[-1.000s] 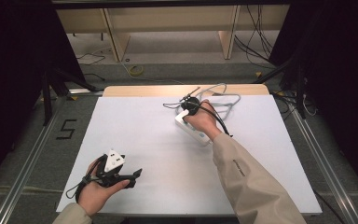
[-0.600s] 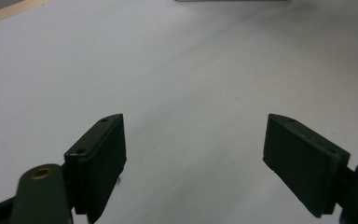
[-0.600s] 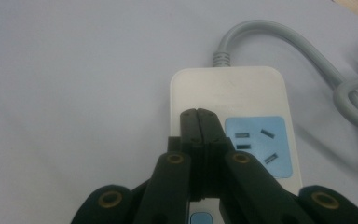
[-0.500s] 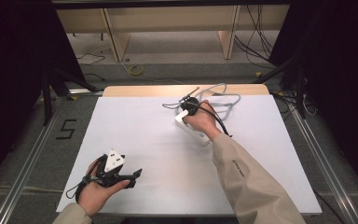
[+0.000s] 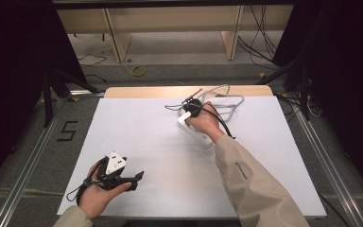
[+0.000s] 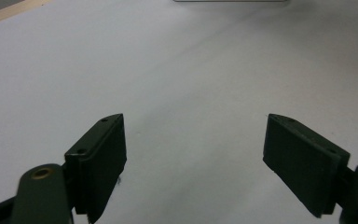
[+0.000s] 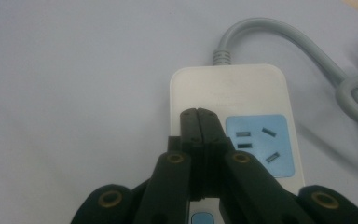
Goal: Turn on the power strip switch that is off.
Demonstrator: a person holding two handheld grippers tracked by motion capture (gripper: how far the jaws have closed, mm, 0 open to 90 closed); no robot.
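A white power strip [image 7: 235,98] with a light-blue socket panel [image 7: 261,143] lies on the white table top [image 5: 146,123]; its grey cable [image 7: 279,35] loops away toward the far edge. My right gripper [image 7: 199,113] is shut with nothing between its jaws, and its tips rest over the strip's left part beside the blue sockets. In the high view the right hand covers that gripper [image 5: 192,108] above the strip [image 5: 196,135]. My left gripper [image 6: 193,140] hovers over bare table near the front left, jaws wide open and empty, also seen in the hand [image 5: 123,177].
The grey cable [image 5: 224,97] curls near the table's far wooden edge [image 5: 184,91]. Beyond it stand wooden shelf legs and loose floor cables. Metal rails run along both sides of the table. A small blue button [image 7: 201,218] shows under the right gripper's jaws.
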